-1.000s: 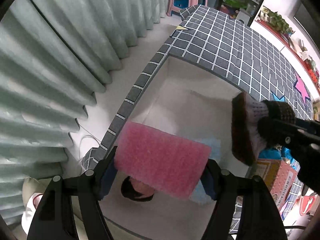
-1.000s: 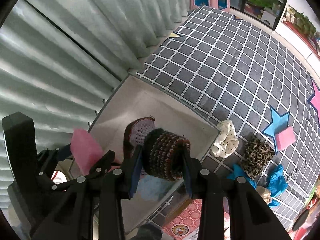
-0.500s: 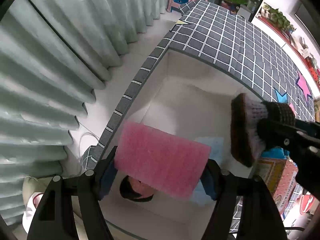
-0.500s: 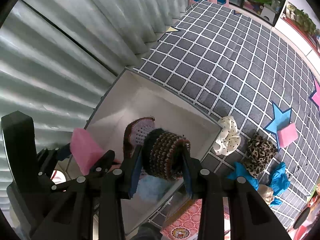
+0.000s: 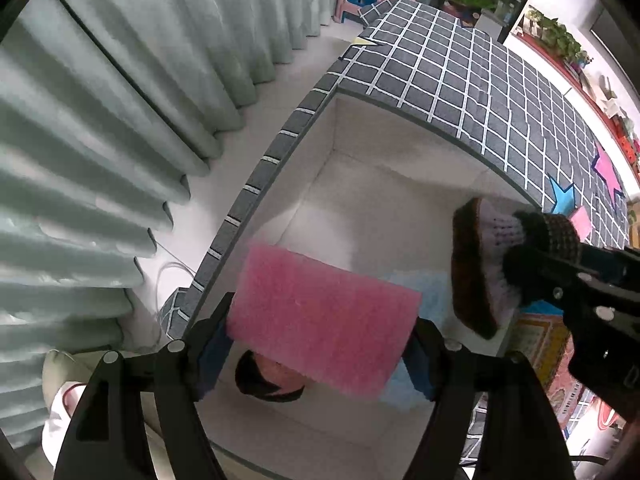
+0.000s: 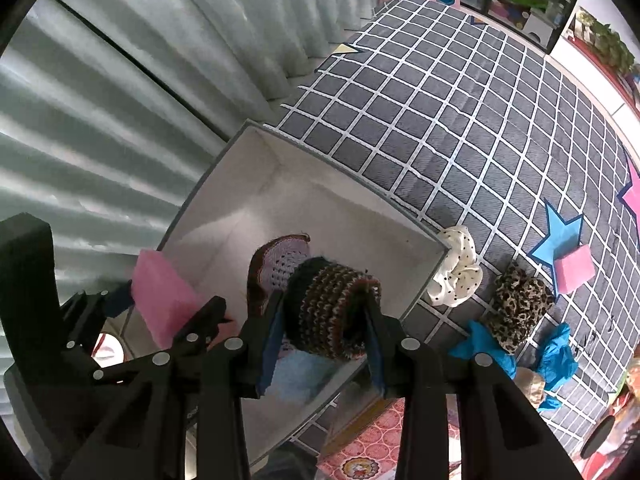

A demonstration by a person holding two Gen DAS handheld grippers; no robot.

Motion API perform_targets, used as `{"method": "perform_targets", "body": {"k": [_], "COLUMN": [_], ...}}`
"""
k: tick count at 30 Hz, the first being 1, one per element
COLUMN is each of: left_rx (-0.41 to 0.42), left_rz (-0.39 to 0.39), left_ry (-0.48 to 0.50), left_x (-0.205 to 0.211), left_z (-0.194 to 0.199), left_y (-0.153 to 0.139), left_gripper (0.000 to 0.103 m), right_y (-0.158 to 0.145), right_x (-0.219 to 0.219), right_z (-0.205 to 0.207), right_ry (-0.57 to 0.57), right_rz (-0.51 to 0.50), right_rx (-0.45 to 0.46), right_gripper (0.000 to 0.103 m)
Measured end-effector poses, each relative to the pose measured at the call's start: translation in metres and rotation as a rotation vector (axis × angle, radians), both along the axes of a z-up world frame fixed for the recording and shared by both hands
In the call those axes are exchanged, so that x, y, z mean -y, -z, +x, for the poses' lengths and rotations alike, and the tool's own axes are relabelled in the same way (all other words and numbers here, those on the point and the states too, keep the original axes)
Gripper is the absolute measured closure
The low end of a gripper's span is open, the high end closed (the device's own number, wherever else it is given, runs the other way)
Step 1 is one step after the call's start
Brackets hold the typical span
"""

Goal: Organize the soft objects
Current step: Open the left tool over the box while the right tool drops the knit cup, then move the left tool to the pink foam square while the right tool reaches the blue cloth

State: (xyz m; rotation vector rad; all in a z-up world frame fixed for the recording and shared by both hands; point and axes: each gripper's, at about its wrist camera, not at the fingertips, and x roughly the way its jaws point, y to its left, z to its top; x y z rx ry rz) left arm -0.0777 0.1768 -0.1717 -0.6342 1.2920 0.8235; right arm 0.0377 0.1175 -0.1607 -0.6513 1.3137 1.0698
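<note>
Both claws hung loaded over the white open box [image 6: 420, 236]: the left gripper [image 5: 320, 340] clenched a pink foam sponge [image 5: 324, 316], the right gripper [image 6: 324, 340] squeezed a brown knitted slipper [image 6: 332, 312]. Inside lay a pale blue cloth [image 5: 432, 300] and perhaps another slipper. White dotted scrunchie [image 6: 456, 272], leopard scrunchie [image 6: 520, 304], pink block [image 6: 572, 274] and blue cloths [image 6: 560, 356] waited on the checked mat [image 6: 460, 120] at right.

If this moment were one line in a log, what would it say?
left gripper: shut on pink sponge | right gripper: shut on knitted item | both over white box | nothing released
</note>
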Motion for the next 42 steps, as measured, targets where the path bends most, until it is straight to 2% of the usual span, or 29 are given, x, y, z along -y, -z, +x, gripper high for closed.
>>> {"method": "perform_targets", "body": {"k": [5, 6, 7, 8, 11, 13, 15, 16, 22, 29, 37, 42], "left_rx": [0.004, 0.007, 0.013, 0.019, 0.044, 0.059, 0.067, 0.071, 0.085, 0.135, 0.183, 0.195], "left_rz": [-0.034, -0.038, -0.045, -0.051, -0.056, -0.060, -0.068, -0.068, -0.070, -0.082, -0.088, -0.094], "left_ry": [-0.014, -0.020, -0.026, -0.030, -0.043, -0.046, -0.050, -0.054, -0.062, -0.024, 0.104, 0.191], "left_x": [-0.001, -0.001, -0.001, -0.001, 0.000, 0.000, 0.000, 0.000, 0.004, 0.015, 0.045, 0.068], "left_z": [-0.002, -0.002, -0.003, -0.003, -0.004, -0.005, -0.005, -0.006, -0.009, -0.003, 0.037, 0.074], "left_y": [0.003, 0.003, 0.003, 0.003, 0.002, 0.002, 0.003, 0.002, -0.004, -0.024, -0.051, -0.063], "left_gripper": [0.022, 0.021, 0.018, 0.016, 0.000, 0.000, 0.000, 0.000, 0.000, 0.000, 0.000, 0.000], "right_y": [-0.003, -0.004, -0.005, -0.006, -0.009, -0.011, -0.014, -0.016, -0.028, -0.045, -0.054, -0.034], "right_x": [0.000, 0.001, 0.001, 0.002, 0.004, 0.005, 0.006, 0.007, 0.014, 0.042, 0.128, 0.196], "right_z": [0.000, 0.000, 0.000, 0.001, 0.002, 0.001, 0.001, 0.000, -0.003, 0.015, 0.076, 0.127], "right_ry": [0.003, 0.007, 0.013, 0.023, 0.032, 0.025, 0.020, 0.019, 0.005, 0.053, 0.237, 0.413], "right_rz": [0.010, 0.012, 0.014, 0.017, 0.018, 0.011, 0.013, 0.025, 0.052, 0.085, 0.090, 0.033], "right_rx": [-0.001, 0.001, 0.004, 0.011, 0.024, 0.050, 0.066, 0.068, 0.098, 0.068, 0.025, 0.025], "right_gripper": [0.057, 0.051, 0.035, 0.024, 0.024, 0.021, 0.003, 0.000, 0.000, 0.000, 0.000, 0.000]}}
